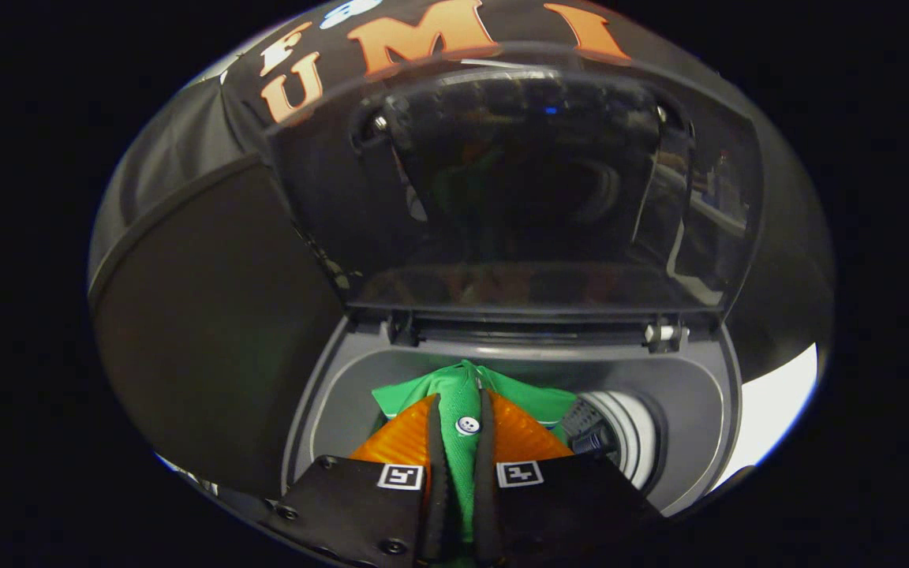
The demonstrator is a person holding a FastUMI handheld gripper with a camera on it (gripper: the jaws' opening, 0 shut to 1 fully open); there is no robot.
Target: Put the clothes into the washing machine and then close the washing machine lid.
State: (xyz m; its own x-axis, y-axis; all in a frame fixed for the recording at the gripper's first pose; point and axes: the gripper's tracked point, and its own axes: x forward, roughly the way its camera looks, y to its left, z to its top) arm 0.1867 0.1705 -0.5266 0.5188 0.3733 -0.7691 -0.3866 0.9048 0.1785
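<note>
The washing machine [691,410] is sitting in the lower half of the frame, its dark lid [518,181] standing open above. The tongs [461,442] are clamping a green shirt [462,390] over the tub opening, bottom centre.

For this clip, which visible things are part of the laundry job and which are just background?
Job:
- green buttoned garment, pinched between the fingers
- grey top-loading washing machine
- its dark see-through lid, raised
- gripper

Background:
- black cloth booth wall
</note>
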